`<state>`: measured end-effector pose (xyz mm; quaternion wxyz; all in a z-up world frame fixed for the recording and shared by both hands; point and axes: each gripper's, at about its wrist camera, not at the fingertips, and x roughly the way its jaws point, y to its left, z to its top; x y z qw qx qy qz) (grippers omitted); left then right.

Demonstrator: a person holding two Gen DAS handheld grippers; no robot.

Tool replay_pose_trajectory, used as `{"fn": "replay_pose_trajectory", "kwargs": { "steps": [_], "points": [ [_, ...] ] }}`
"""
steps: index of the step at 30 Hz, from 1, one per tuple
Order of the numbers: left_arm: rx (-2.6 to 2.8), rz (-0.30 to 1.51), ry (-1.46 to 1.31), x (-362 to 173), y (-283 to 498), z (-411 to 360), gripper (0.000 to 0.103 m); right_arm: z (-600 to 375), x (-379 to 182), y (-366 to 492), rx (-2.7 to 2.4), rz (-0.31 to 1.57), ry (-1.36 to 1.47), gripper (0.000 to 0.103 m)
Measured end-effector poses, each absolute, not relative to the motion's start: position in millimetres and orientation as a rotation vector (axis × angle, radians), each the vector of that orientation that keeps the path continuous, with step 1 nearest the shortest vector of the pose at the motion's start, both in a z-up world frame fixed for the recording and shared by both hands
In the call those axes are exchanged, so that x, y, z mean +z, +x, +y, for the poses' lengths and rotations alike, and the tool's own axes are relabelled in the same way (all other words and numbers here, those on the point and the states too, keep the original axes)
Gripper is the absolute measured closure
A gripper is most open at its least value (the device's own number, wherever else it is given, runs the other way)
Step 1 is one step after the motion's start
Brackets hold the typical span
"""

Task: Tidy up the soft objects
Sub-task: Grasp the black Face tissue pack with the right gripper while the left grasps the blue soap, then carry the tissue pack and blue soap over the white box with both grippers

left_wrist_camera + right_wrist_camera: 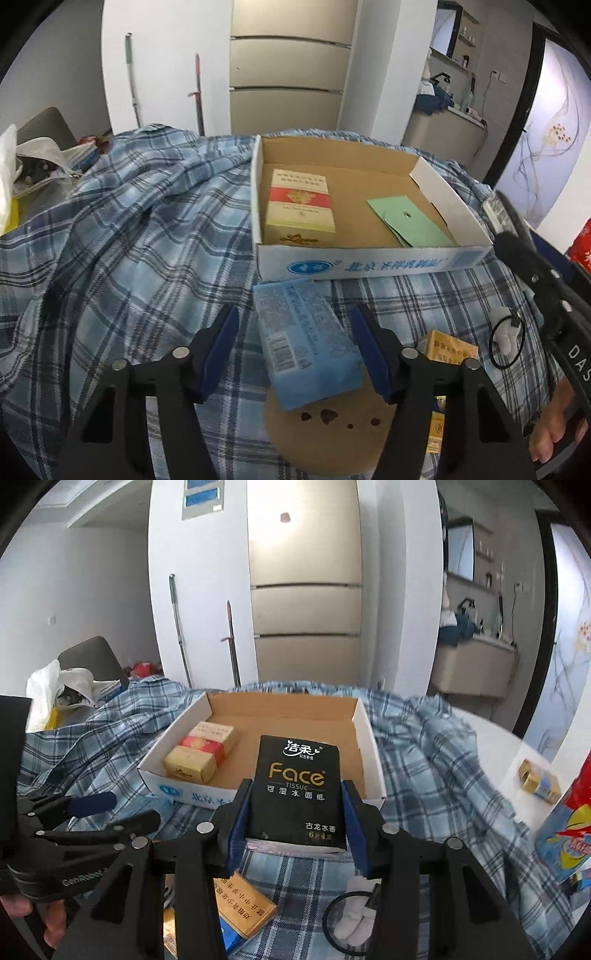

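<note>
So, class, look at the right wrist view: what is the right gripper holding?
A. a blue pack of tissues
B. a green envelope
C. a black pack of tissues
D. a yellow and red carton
C: the right gripper has its blue pads pressed on both sides of the black tissue pack, held in front of the cardboard tray.

Both handheld grippers have matte black angular frames with round silver pivot screws. Blue pads (369, 354) line their fingers. White lettering marks the handles.
</note>
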<state>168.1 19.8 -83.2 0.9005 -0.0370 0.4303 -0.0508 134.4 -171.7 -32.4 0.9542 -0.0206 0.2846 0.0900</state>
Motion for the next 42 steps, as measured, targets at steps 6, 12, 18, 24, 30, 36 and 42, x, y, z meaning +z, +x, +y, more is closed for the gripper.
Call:
{"fn": "replay_pose_trajectory", "kwargs": {
  "steps": [6,12,18,24,30,36,42],
  "points": [
    [-0.105,0.922,-0.064,-88.8,172.9,16.7,0.038,-168.3,-30.9,133.8,0.187,0.563,-0.058,0.058],
    [-0.118,0.911,-0.081,-88.2,173.1,20.2,0.062,-167.5,-31.3,132.0,0.192,0.561,-0.068,0.058],
    [-0.117,0.699,-0.061,-59.5,141.6,20.1,0.062,-168.5,-29.9,130.6,0.195,0.549,-0.059,0.058],
    [-0.159,0.437,-0.051,-28.2,99.9,18.9,0.062,-173.6,-20.7,121.1,0.216,0.483,-0.031,0.058],
    [-0.147,0.308,-0.065,-13.1,82.9,23.1,0.062,-175.8,-11.3,110.2,0.222,0.407,-0.03,0.058],
    [-0.15,0.238,-0.077,-3.6,65.9,26.9,0.062,-176.6,-6.7,104.3,0.234,0.364,-0.032,0.058],
    [-0.148,0.196,-0.098,18.9,53.6,29.4,0.062,-183.7,1.2,100.3,0.236,0.329,-0.001,0.058]
  ]
}}
